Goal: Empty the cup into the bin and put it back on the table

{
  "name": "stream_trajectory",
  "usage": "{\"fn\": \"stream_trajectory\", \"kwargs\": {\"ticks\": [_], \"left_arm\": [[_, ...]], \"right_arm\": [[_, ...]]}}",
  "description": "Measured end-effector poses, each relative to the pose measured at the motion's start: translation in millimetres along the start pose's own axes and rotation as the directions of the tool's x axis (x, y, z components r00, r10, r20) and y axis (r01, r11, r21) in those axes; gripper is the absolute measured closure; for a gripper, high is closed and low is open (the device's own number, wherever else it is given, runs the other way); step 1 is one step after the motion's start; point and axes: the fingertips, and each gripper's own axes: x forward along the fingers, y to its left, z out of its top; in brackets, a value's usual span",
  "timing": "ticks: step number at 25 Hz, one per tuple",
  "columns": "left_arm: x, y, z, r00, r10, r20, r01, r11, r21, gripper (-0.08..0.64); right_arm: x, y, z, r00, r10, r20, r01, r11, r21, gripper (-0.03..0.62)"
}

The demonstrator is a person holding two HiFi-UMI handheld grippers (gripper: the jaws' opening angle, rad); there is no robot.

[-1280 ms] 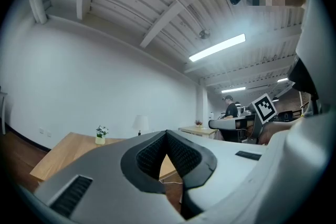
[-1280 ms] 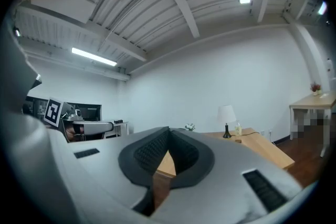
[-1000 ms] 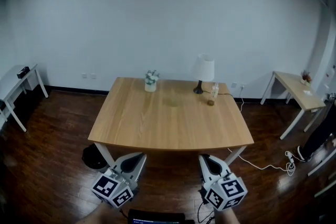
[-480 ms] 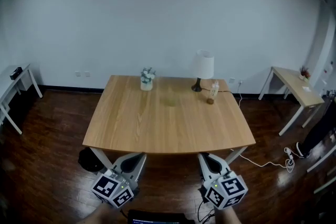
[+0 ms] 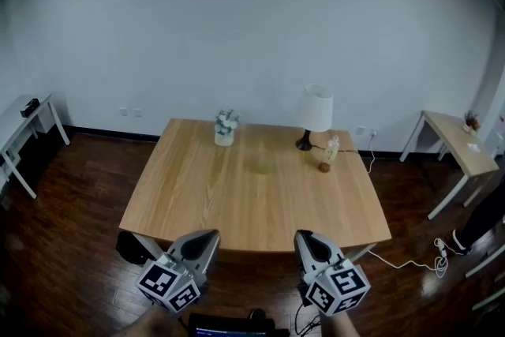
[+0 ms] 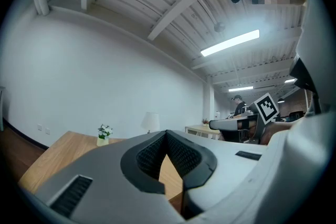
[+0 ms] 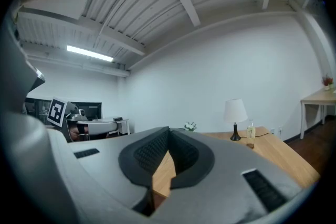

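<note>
On table (image 5: 237, 209): plant pot (image 5: 225, 129) back-left, lamp (image 5: 316, 113) back-right (bottle (image 5: 331, 147) just beside it); bin (image 5: 130, 247) under near-left corner.

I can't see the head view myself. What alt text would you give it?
A wooden table seen from above holds a potted plant, a white lamp and a small bottle near its far edge. The left tongs and right tongs hover by its near edge, shut and empty.

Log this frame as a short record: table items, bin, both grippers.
table: wooden table; potted plant, lamp, bottle along far side
possible cup: faint greenish thing mid-table, too indistinct to confirm
bin: dark bin on floor by near left table leg
left gripper: shut, empty
right gripper: shut, empty
</note>
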Motion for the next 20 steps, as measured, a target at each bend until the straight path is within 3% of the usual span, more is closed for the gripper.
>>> {"fn": "stream_trajectory", "kwargs": {"ticks": [20], "left_arm": [[108.7, 47.9, -12.9, 0.991, 0.132, -0.010, -0.132, 0.991, 0.021, 0.569]], "right_arm": [[90.6, -100.4, 20.0, 0.993, 0.118, 0.001, -0.118, 0.993, 0.007, 0.592]]}}
